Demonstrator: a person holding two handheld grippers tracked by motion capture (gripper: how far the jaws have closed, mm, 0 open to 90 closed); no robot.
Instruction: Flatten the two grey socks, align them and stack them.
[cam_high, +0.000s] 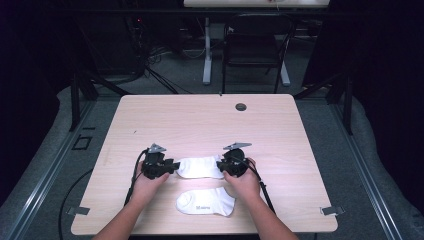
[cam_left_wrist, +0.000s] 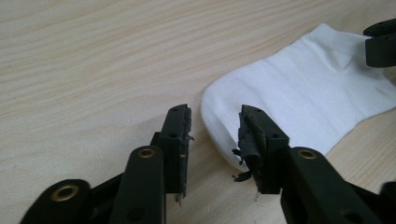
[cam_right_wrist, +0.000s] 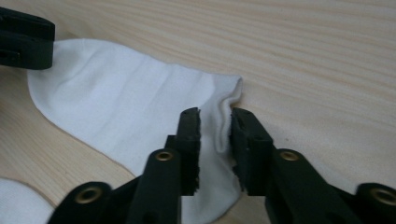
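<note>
Two white ankle socks on a light wood-grain table (cam_high: 200, 120). Far sock (cam_high: 200, 167) lies flat between the two grippers, long axis across the table. Near sock (cam_high: 205, 202) sits just toward the person at 6 o'clock from it, apart from it, with a small grey print on its foot.

Far sock: plain white, fine ribbing along its length, rounded toe at the left gripper's end, cuff at the right gripper's end. Mostly flat, a few soft creases mid-body.

Left gripper (cam_high: 173, 165), at 9 o'clock of the far sock: in the left gripper view its jaws stand partly open, straddling the toe edge of the far sock (cam_left_wrist: 299, 98). One pad overlaps the white fabric, the other is over bare wood. A clear gap shows between the pads and no cloth is pinched. Pad rubber looks frayed, with loose shreds hanging.

Right gripper (cam_high: 220, 165), at 3 o'clock of the sock: in the right gripper view the jaws are narrower, with a raised fold of the far sock's (cam_right_wrist: 121, 107) cuff edge standing up between them. The fold sits close to both pads; can't tell if they actually press it.

Each gripper's tip shows in the other's view at the opposite end of the sock. Both hands low, grippers pointing inward at each other.
</note>
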